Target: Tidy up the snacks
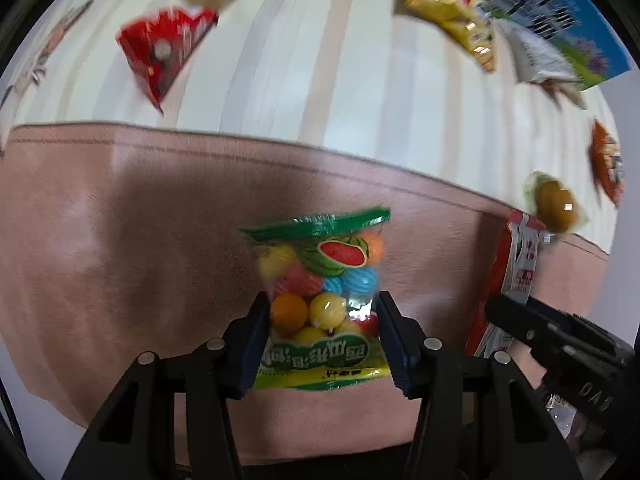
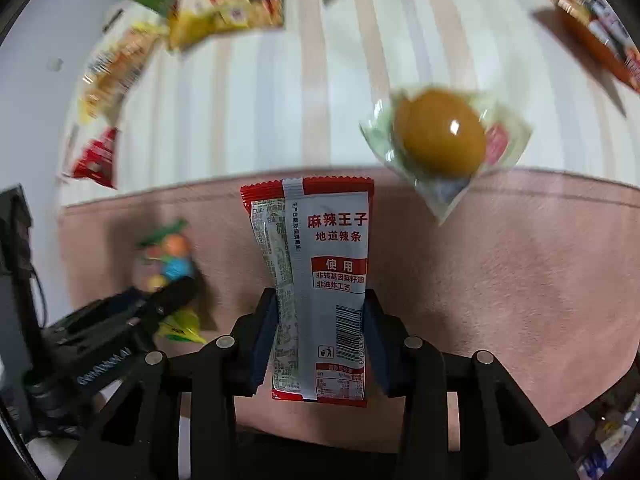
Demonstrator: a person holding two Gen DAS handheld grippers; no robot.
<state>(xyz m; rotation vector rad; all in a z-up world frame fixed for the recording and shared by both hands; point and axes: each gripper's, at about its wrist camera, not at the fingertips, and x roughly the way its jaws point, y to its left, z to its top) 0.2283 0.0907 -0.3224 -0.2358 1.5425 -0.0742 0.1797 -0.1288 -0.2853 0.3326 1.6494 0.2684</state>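
The left gripper (image 1: pixel 320 320) has its jaws pressed against both sides of a clear bag of coloured gum balls (image 1: pixel 320 300), held over the pink cloth (image 1: pixel 120 240). The right gripper (image 2: pixel 320 328) is clamped tight on a red-and-grey spicy snack packet (image 2: pixel 320 280), also above the pink cloth. Just beyond it, a wrapped brown egg (image 2: pixel 440 136) lies at the edge of the striped cloth (image 2: pixel 240 112), where other snack bags are scattered further off.

Candy-ball bag (image 1: pixel 324 300) between left gripper (image 1: pixel 322 336) fingers, over cloth (image 1: pixel 120 240). Spicy-strip packet (image 2: pixel 320 292) between right gripper (image 2: pixel 320 340) fingers, to its right. Wrapped egg (image 2: pixel 440 136) beyond, straddling the cloth's edge onto striped tabletop (image 2: pixel 260 100); chip bags (image 2: pixel 228 8) along far side.
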